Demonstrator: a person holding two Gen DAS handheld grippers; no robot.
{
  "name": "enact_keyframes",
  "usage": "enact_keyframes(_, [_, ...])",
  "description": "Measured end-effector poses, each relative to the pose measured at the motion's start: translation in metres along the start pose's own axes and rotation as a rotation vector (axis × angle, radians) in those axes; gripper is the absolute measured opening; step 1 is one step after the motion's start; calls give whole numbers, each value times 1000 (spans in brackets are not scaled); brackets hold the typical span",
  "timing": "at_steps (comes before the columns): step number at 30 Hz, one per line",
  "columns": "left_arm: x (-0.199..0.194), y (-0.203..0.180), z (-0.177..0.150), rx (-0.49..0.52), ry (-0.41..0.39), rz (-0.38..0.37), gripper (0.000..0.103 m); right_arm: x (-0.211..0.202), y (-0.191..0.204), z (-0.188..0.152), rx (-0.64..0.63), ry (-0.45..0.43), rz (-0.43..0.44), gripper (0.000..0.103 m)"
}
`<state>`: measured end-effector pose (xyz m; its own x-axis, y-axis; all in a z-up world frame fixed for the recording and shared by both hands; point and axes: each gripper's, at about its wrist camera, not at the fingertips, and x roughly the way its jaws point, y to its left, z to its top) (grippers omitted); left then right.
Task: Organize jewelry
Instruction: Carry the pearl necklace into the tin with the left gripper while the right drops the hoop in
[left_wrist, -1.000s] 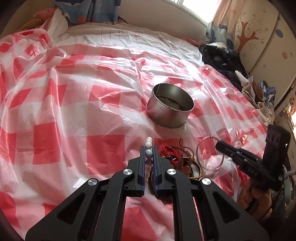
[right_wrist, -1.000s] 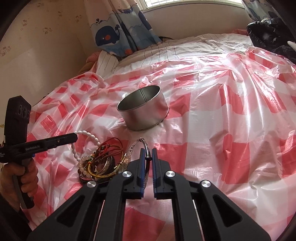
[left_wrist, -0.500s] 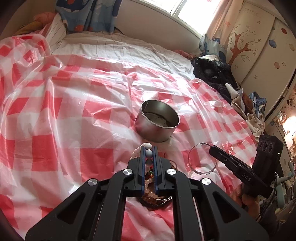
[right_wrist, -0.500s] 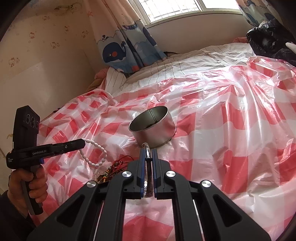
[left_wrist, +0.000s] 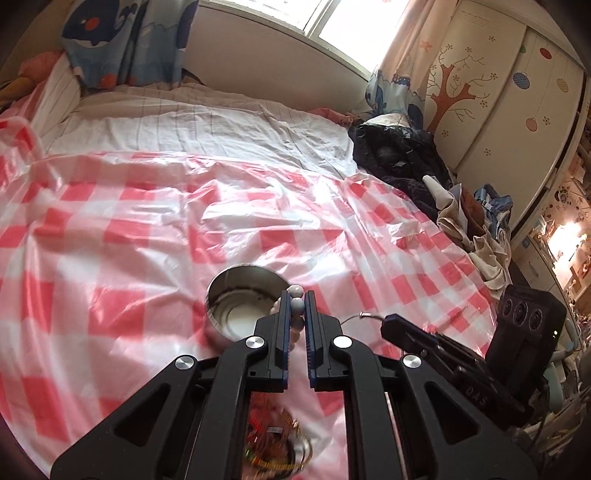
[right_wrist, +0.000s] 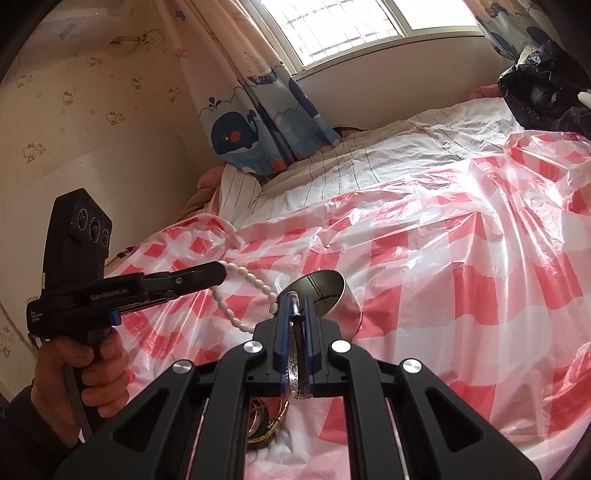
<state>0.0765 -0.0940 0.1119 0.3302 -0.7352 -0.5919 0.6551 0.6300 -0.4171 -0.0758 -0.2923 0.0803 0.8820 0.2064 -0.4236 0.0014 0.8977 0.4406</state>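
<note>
In the right wrist view, at the left edge of the frame, a person's hand (right_wrist: 88, 373) grips the handle of the left gripper (right_wrist: 218, 274), which is clenched on a string of white round beads (right_wrist: 243, 295); the loop hangs from its tips down toward the middle of the frame. Just right of the loop, at frame centre, stands the round open-topped silver metal tin (right_wrist: 334, 295) on the red-and-white checked plastic sheet (right_wrist: 461, 280) that covers the bed. In front of the tin, the right gripper (right_wrist: 295, 301) is clamped on a thin silver metal bangle (right_wrist: 297, 354), held edge-on between its pads. Below, at the lower centre, a heap of gold and dark bracelets (right_wrist: 267, 417) lies on the sheet, partly hidden by the gripper's frame.

In the left wrist view, the tin sits left of centre in the lower half, with the beads pinched between the fingers (left_wrist: 283, 314) just right of its rim. Farther right, the bangle shows as a thin ring at the tip of the other tool. A whale-print curtain (left_wrist: 107, 40) hangs at upper left, and a dark pile of clothes (left_wrist: 402, 162) lies at the right.
</note>
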Motion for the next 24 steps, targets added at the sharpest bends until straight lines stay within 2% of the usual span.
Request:
enact_keyframes(2, [20, 4, 6, -25, 1, 17, 7, 5, -3, 8, 2, -4, -4, 8])
enact_keyframes(3, [35, 10, 8, -37, 22, 59, 7, 9, -4, 12, 3, -4, -5, 8])
enact_keyframes(6, [79, 36, 7, -71, 171, 184, 14, 20, -6, 22, 3, 3, 0, 8])
enact_keyframes(7, [82, 42, 6, -75, 187, 205, 17, 26, -6, 25, 2, 9, 6, 8])
enact_keyframes(9, [72, 48, 5, -64, 175, 205, 23, 37, -5, 29, 3, 22, 24, 8])
enact_keyframes(11, [56, 51, 4, -47, 145, 236, 45, 48, -3, 32, 11, 37, 47, 8])
enact_keyframes(15, [20, 60, 3, -29, 104, 269, 49, 73, 3, 35, 42, 70, 117, 8])
enact_keyframes(16, [14, 63, 3, -34, 96, 271, 49, 81, 4, 35, 39, 89, 112, 8])
enact_keyframes(18, [1, 65, -4, -44, 88, 272, 50, 96, 3, 30, 17, 130, 40, 11])
enact_keyframes(19, [-5, 65, -7, -43, 86, 275, 50, 100, -2, 27, 20, 140, 6, 23])
enact_keyframes(20, [-10, 64, -12, -40, 83, 280, 52, 99, -9, 24, 35, 139, -17, 29])
enact_keyframes(24, [-30, 54, -35, -15, 82, 289, 57, 70, -20, 19, 59, 117, -66, 33])
